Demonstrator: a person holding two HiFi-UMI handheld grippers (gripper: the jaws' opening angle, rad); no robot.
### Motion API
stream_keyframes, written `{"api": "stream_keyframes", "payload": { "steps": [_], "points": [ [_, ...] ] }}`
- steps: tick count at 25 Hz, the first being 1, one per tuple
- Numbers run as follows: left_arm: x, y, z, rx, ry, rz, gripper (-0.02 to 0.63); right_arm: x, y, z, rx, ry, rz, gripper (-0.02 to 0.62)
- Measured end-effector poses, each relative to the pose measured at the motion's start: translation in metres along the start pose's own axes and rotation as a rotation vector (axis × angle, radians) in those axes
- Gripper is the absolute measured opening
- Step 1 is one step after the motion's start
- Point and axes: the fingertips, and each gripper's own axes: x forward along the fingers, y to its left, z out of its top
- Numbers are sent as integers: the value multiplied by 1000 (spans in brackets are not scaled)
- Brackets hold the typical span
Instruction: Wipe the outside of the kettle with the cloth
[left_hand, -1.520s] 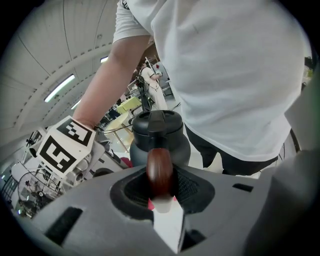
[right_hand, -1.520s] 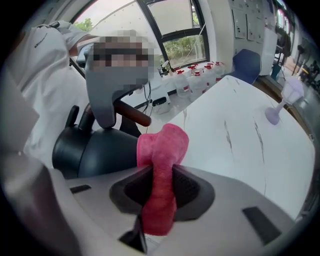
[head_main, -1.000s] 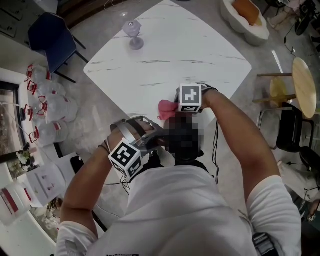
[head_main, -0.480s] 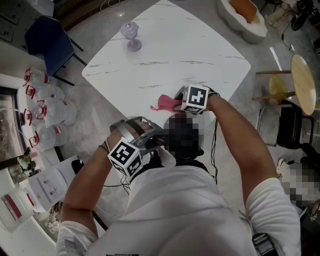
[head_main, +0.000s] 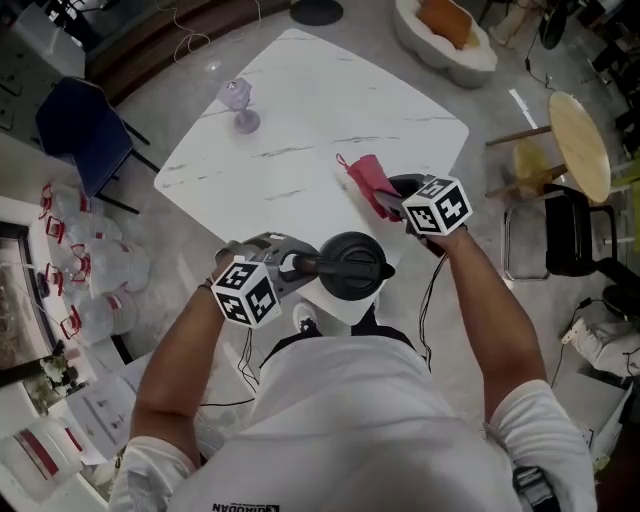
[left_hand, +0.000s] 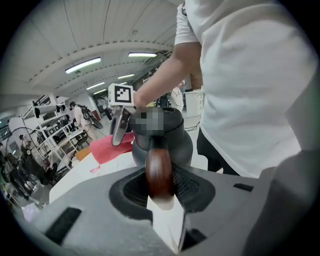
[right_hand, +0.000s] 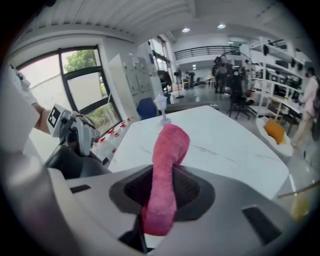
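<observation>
Nearest, at the near edge of the white marble-patterned table (head_main: 300, 150), the left gripper (head_main: 292, 266) is clamped on the brown wooden handle (left_hand: 159, 171) of the dark round-bodied metal kettle (head_main: 350, 266). Its jaws have just eased slightly wider, but the handle sits between the pads and is held. The kettle stands upright by the near table edge, its handle pointing left.

Farther off and to the right, the right gripper (head_main: 392, 200) pinches the pink fabric cloth (head_main: 365, 178) firmly. The cloth's free end rises out of the jaws, near the kettle but apart from it.

At the table's far left stands a clear stemmed glass (head_main: 238, 102).

By my reading, both grips are in place but no wiping contact exists now. The kettle's surface shows nothing to tell how much has been cleaned, so the cloth must still be brought against the body.
</observation>
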Motion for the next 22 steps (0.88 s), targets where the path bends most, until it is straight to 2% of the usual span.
{"api": "stream_keyframes", "payload": {
  "steps": [3,7,16,18,20,22],
  "points": [
    [0,7,-5,-60,-22,-16,114,-39,-7,-11,128,-98,-90,103],
    [0,9,-4,-98,-45,-55,110,-73,4,-31,180,-153,-184,103],
    [-1,8,-1,-166,-85,-88,107,-110,57,-69,325,-261,-286,103],
    [-6,14,0,-208,-96,-82,145,-116,65,-72,341,-293,-317,103],
    [-13,22,-3,-245,-104,-63,237,-123,71,-73,348,-322,-352,104],
    [-21,25,-4,-266,-112,-38,255,-129,76,-74,360,-351,-370,106]
  ]
}}
